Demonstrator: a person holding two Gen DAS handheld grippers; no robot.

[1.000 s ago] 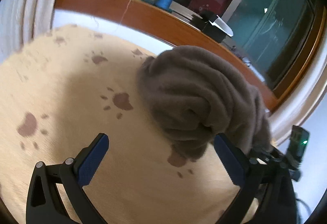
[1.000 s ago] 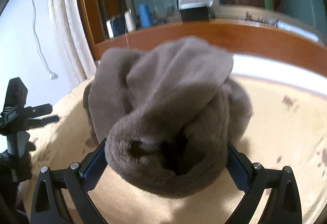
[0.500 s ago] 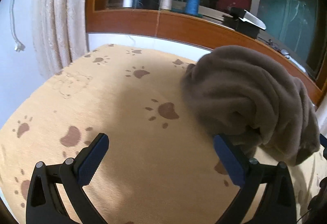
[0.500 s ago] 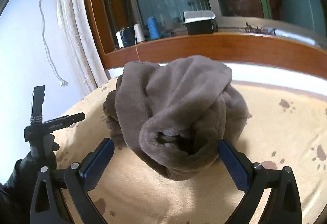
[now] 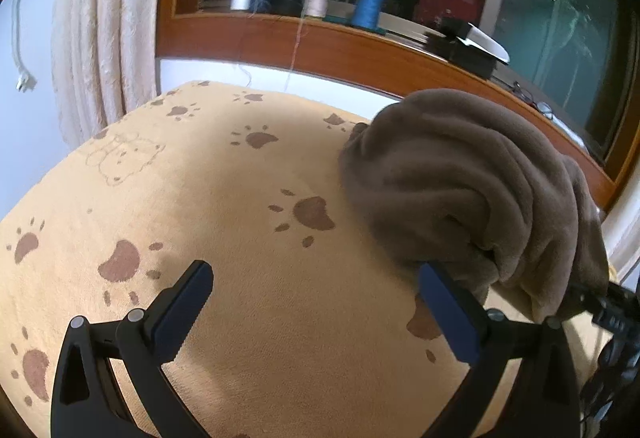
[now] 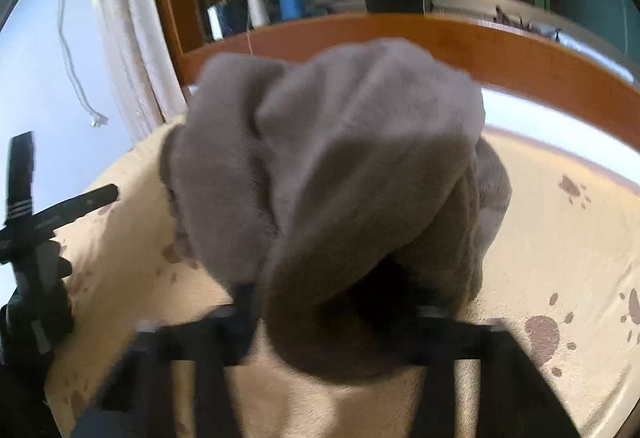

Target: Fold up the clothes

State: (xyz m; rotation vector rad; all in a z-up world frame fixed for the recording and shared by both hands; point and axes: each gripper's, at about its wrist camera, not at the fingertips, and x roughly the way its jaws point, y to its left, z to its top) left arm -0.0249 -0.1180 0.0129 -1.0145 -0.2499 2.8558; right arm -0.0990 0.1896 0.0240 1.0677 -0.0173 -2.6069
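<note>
A crumpled brown fleece garment (image 5: pixel 460 182) lies in a heap on the beige paw-print blanket (image 5: pixel 224 198). My left gripper (image 5: pixel 314 278) stands open over bare blanket, its right fingertip (image 5: pixel 434 278) at the heap's near edge. In the right wrist view, which is blurred, the garment (image 6: pixel 328 158) fills the middle. My right gripper (image 6: pixel 334 306) is closing its jaws, and the garment's rolled near fold sits between them with the pads against the fabric. The left gripper's body (image 6: pixel 28 238) shows at the left edge of that view.
A wooden window sill (image 5: pixel 360 50) runs behind the bed, with several thread spools (image 5: pixel 368 4) and a dark box (image 5: pixel 468 46) on it. A cream curtain (image 5: pixel 104 38) hangs at the left. Blanket (image 6: pixel 560 238) stretches to the right of the heap.
The right gripper's jaws went from wide open around the rolled fold to pinched in on it, after backing off and coming close again. The left gripper's view swung, its jaws unchanged.
</note>
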